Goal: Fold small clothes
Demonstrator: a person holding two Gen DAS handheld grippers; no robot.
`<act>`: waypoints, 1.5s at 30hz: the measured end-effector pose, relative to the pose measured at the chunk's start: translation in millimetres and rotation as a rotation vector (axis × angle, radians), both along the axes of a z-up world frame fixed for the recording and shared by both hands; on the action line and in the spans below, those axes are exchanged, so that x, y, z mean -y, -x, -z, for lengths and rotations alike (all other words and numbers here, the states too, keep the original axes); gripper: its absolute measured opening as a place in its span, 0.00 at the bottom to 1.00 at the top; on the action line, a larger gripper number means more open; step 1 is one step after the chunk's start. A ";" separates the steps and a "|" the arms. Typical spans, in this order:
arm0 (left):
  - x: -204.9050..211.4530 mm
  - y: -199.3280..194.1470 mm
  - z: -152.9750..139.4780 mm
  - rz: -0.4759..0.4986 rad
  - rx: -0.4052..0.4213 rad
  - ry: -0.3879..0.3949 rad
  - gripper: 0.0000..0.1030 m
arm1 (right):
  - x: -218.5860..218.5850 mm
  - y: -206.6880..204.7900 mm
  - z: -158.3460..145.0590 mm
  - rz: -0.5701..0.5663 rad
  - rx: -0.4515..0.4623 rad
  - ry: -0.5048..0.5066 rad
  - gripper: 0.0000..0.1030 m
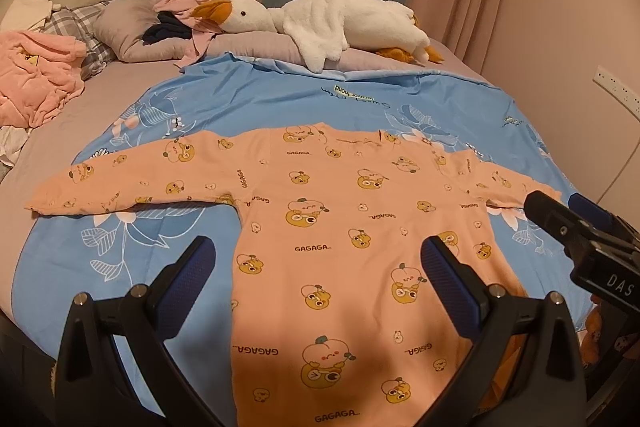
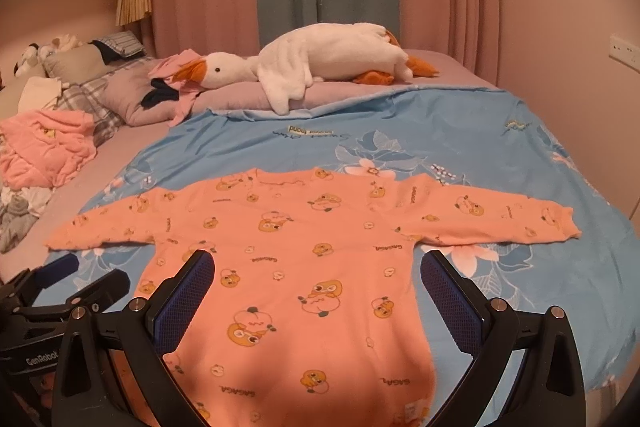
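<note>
Your orange top (image 1: 360, 227) lies flat on the blue quilt (image 1: 168, 115), face up with both sleeves stretched straight out and the neckline toward the plush goose (image 1: 340, 23), which sits well beyond it at the head of the bed. The hem end is nearest you.

Both tools are empty. The left gripper (image 1: 318, 271) hovers over the lower body of the top with its fingers spread wide, and the right gripper (image 2: 318, 287) does the same a little to the other side; neither touches the cloth.

The top looks smoothed and ready, so the first fold is probably a sleeve. Take each sleeve near its cuff, with one finger slid under the fabric so you pinch a single layer and not the quilt beneath. Lift only enough to clear the surface, then carry the cuff across the chest toward the middle of the top and lay it down flat. Keep the crease running parallel to the side seam. Work one sleeve at a time, or mirror both, keeping the body still.

The pink bundle (image 1: 36, 79) lies well apart from the top, clear of your work.
</note>
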State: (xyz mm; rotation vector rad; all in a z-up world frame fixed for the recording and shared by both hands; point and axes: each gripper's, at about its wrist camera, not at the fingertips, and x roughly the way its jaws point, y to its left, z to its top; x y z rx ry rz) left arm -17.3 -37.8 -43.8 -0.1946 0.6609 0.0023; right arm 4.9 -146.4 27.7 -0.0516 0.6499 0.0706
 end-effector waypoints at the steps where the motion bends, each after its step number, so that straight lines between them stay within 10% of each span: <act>1: 0.6 0.2 0.5 0.001 0.000 0.001 1.00 | 0.3 -0.1 -0.3 0.000 0.000 0.000 0.99; 34: 6.0 0.8 0.8 0.019 -0.007 0.008 1.00 | -5.1 5.5 -9.6 -0.014 0.031 0.009 0.99; 45: -6.1 -8.5 -4.1 0.007 -0.020 0.045 0.99 | -8.7 0.8 -36.2 -0.130 0.079 -0.164 0.99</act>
